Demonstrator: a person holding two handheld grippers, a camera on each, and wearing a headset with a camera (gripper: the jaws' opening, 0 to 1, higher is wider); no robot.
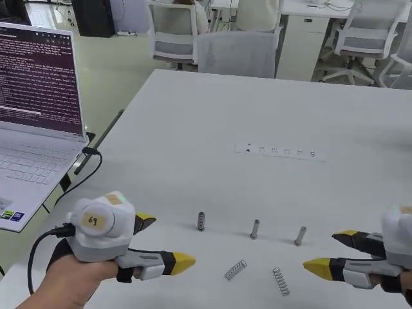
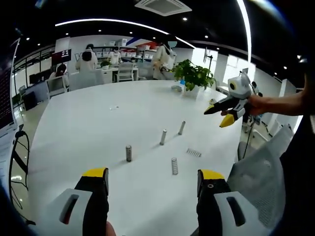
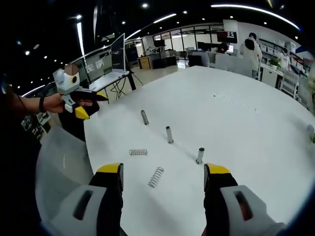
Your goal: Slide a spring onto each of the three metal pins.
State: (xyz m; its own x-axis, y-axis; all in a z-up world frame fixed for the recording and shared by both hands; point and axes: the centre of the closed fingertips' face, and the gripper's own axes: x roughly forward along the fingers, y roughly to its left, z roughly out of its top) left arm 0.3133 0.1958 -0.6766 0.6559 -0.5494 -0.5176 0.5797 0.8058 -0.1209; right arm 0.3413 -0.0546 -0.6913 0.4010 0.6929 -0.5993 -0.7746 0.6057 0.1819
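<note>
Three short metal pins stand in a row on the white table (image 1: 257, 109). The left pin (image 1: 201, 221) carries a spring; the middle pin (image 1: 255, 228) and right pin (image 1: 300, 235) are bare. Two loose springs (image 1: 235, 270) (image 1: 280, 281) lie flat in front of them. My left gripper (image 1: 164, 241) hovers open to the left of the pins, holding nothing. My right gripper (image 1: 330, 251) hovers open to their right, nothing in it. In the left gripper view the sprung pin (image 2: 128, 153) is nearest and a loose spring (image 2: 174, 165) lies ahead. In the right gripper view a loose spring (image 3: 156, 176) lies between my open fingers.
An open laptop (image 1: 32, 96) sits at the left table edge with a black cable (image 1: 87, 164) beside it. A socket strip (image 1: 280, 152) is set flush in the table beyond the pins. Office chairs (image 1: 174, 32) stand behind the far edge. A potted plant (image 2: 194, 73) stands at one end.
</note>
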